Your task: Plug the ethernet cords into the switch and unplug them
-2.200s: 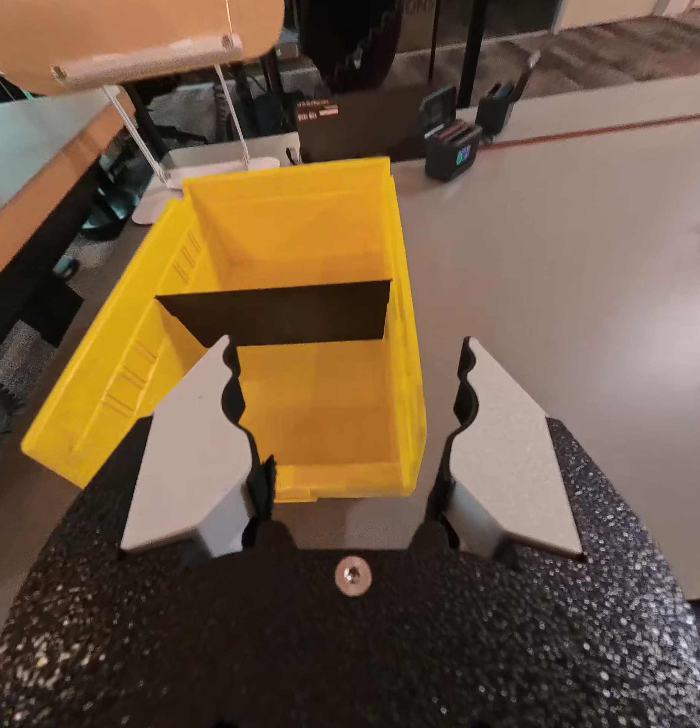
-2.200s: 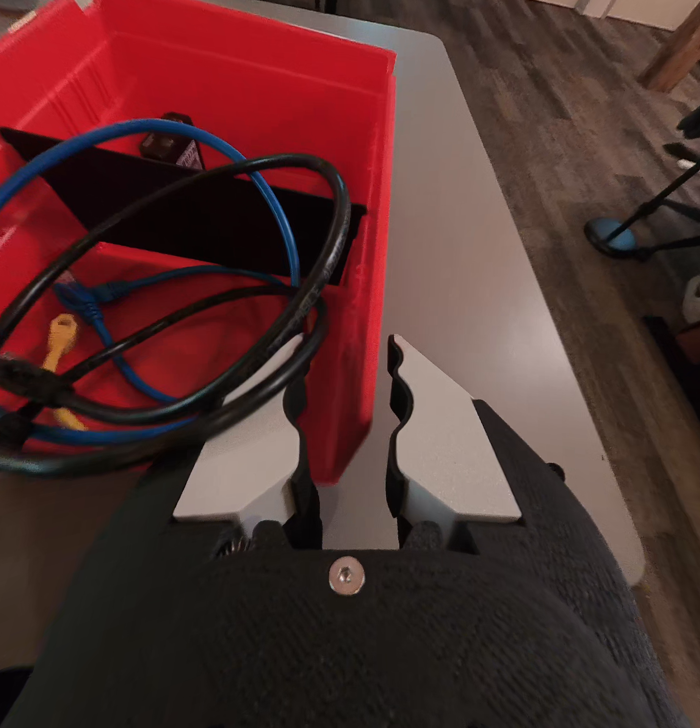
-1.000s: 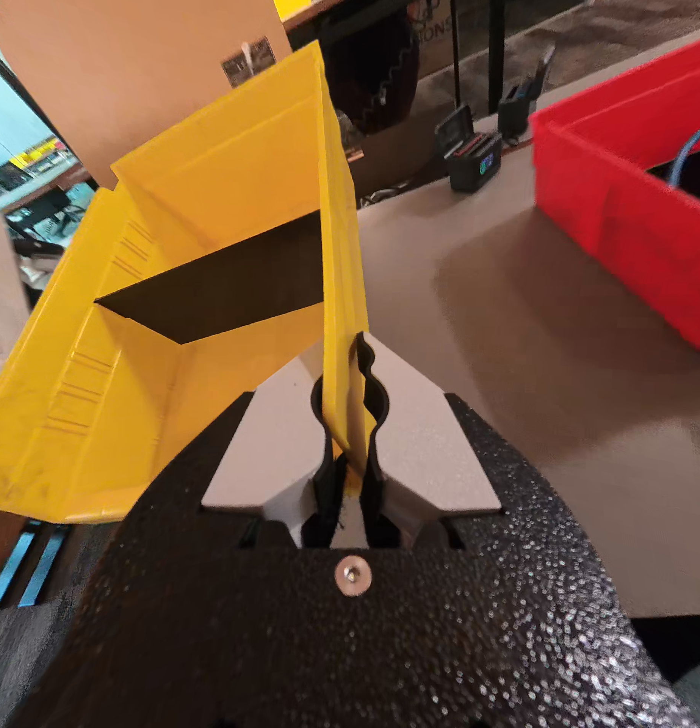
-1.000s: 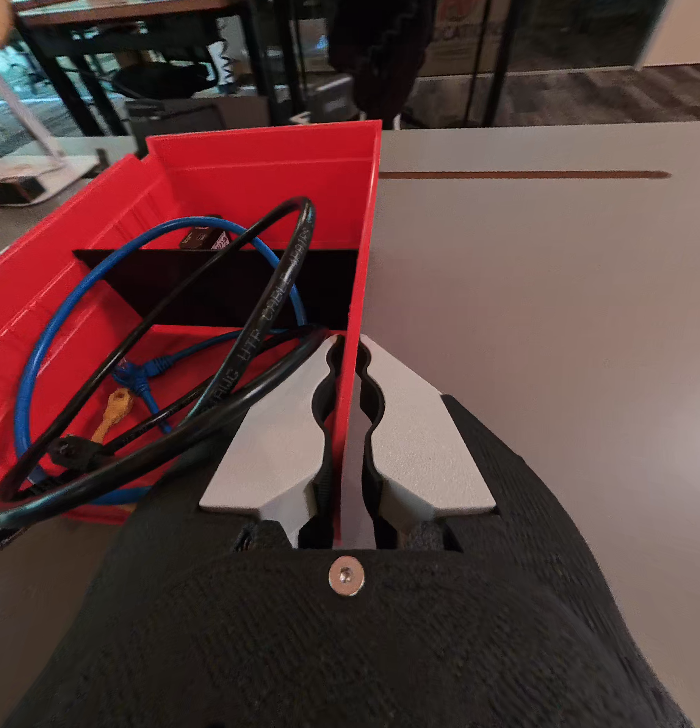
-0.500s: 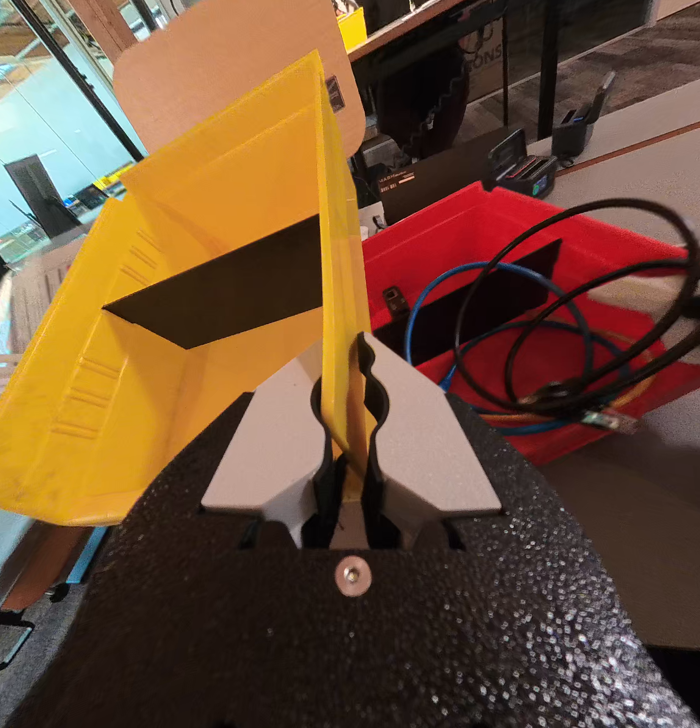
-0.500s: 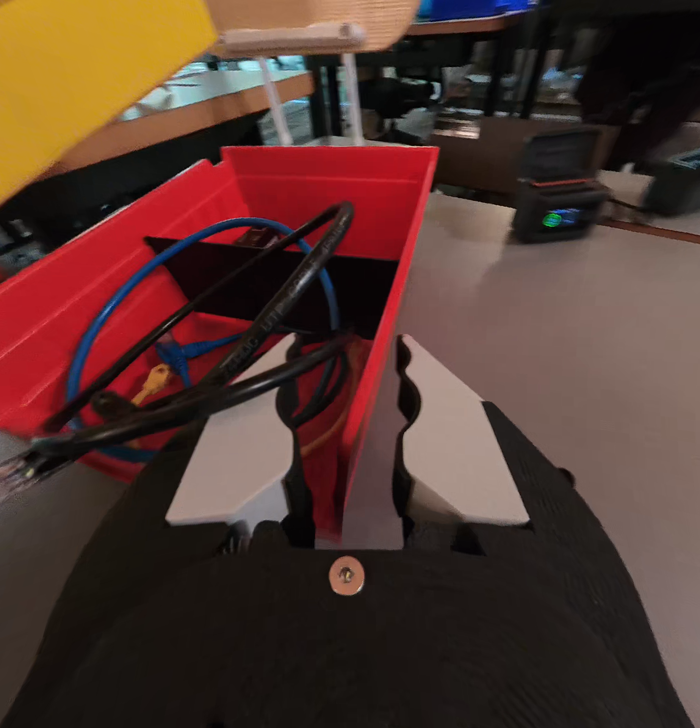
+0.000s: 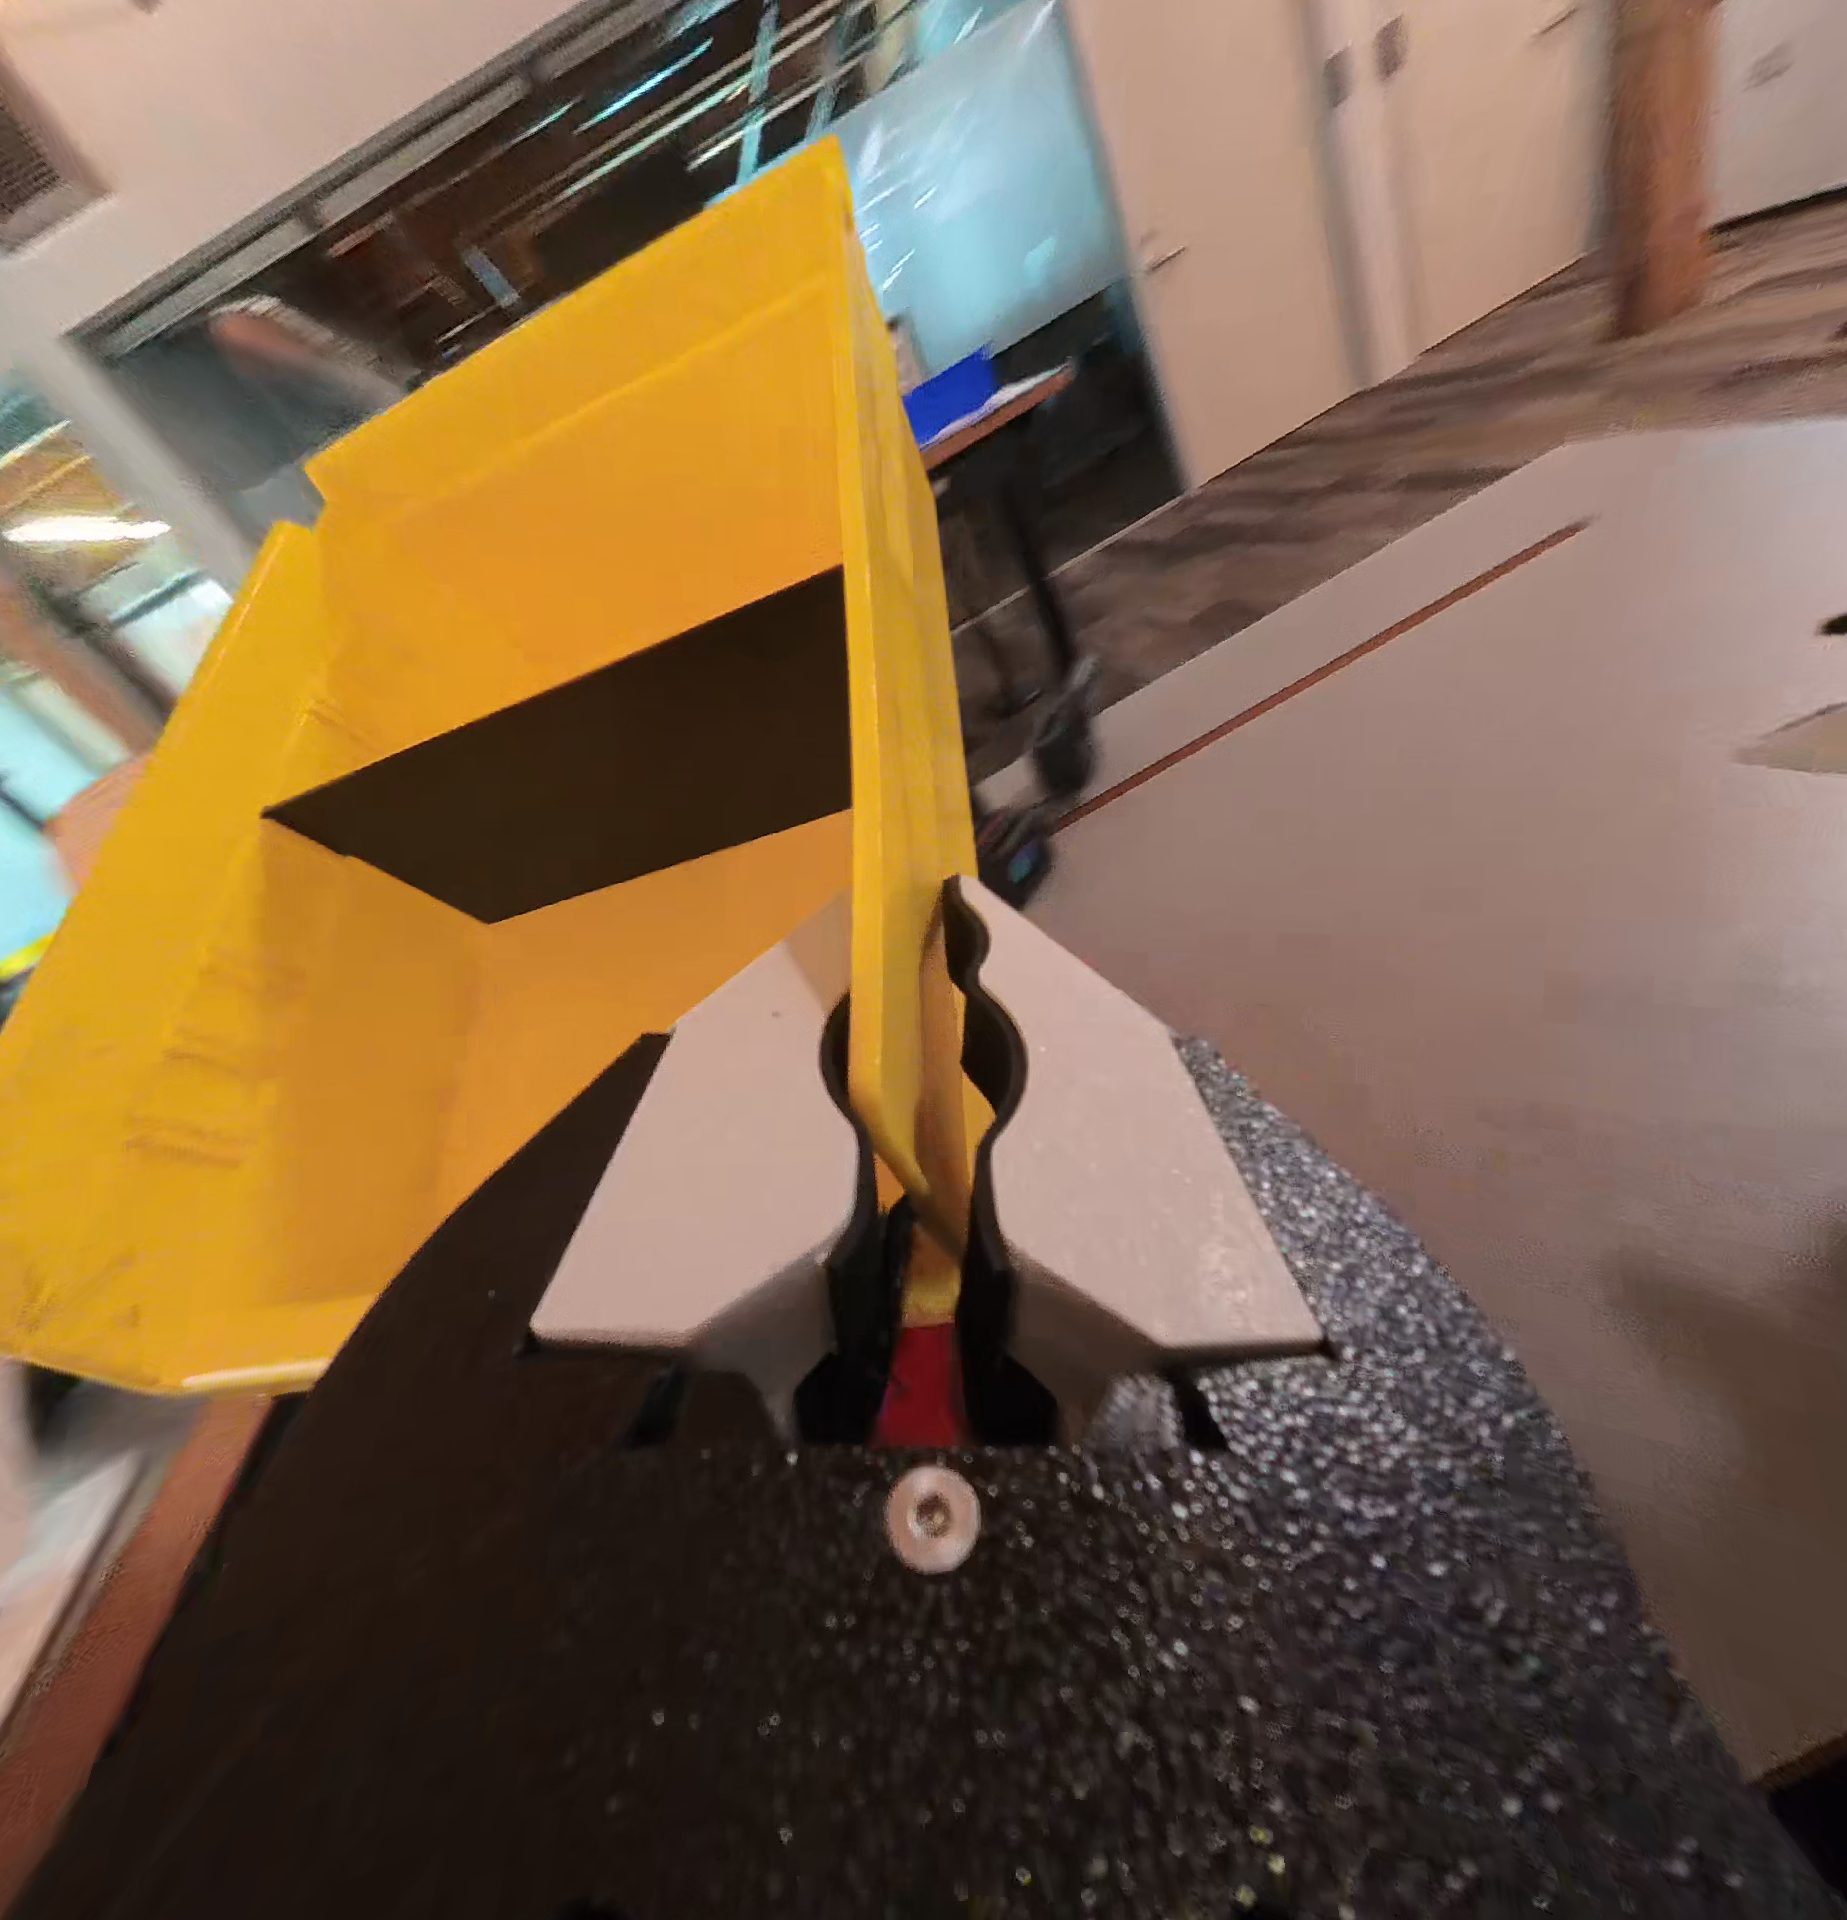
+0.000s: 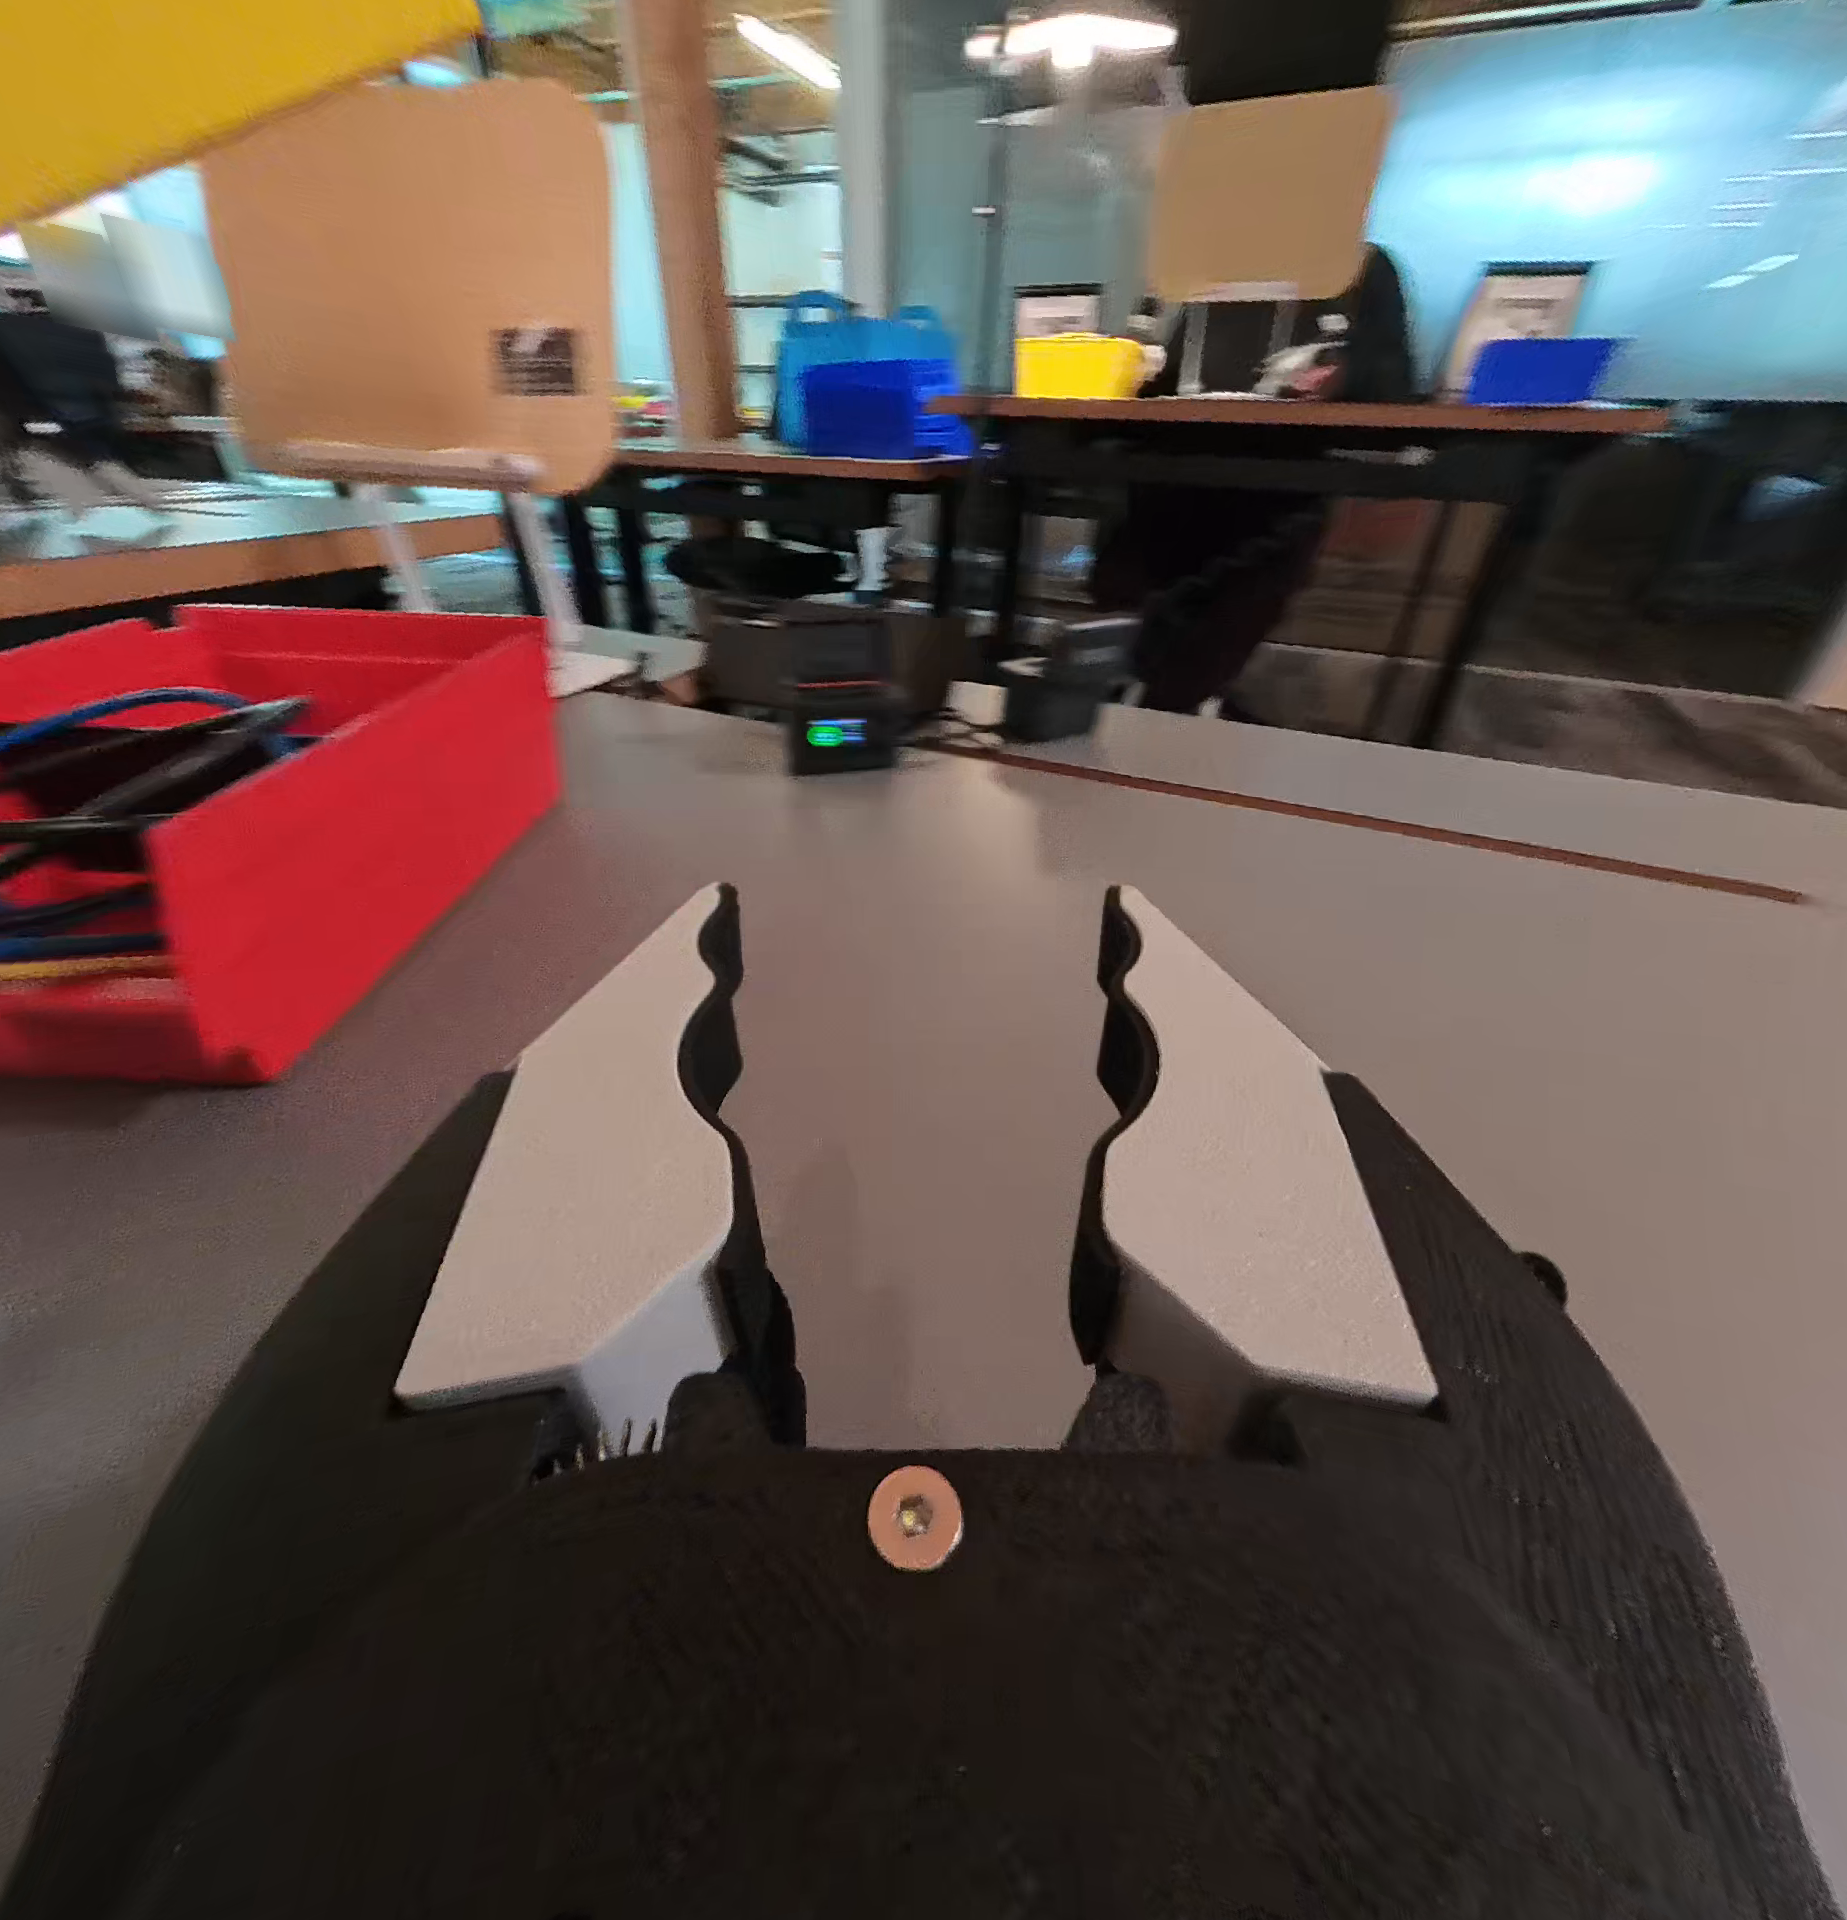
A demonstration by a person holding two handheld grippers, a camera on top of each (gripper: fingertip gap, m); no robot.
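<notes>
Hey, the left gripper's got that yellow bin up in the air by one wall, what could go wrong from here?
The left gripper pinches only one thin side wall of the yellow bin, near a corner, so the tilted bin could twist or slip out. The red bin seems to lie below it, so a drop might land on the cords inside. The right gripper is open and empty, giving the yellow bin no second support.

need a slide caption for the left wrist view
Left gripper clamped on the side wall of an empty yellow bin with a black divider, held above the grey table.
</notes>
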